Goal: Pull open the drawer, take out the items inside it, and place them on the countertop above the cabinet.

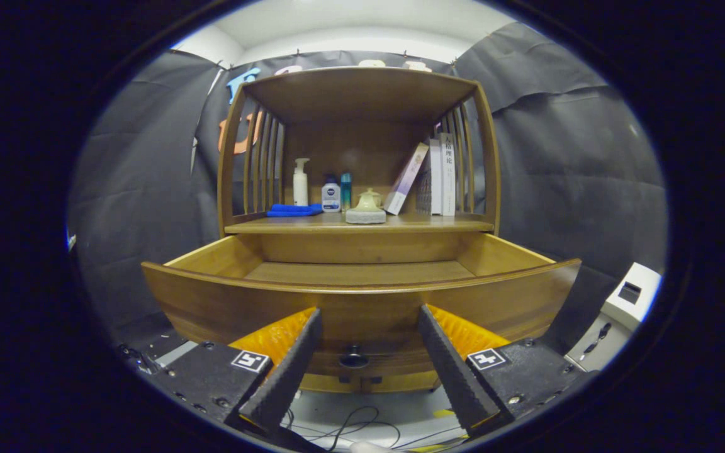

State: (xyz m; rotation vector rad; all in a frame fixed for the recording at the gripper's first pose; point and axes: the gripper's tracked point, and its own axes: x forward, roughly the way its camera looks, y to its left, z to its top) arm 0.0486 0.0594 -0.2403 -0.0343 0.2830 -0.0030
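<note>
Drawer (pixel 362 296) stands pulled out below the countertop (pixel 362 224), its visible floor bare. My gripper (pixel 369 321) hangs wide open and empty, fingers flanking the knob (pixel 354 358). I judge opening done; next I must lift and peer inside for items.

Claw (pixel 369 318) level, fingers apart
</note>
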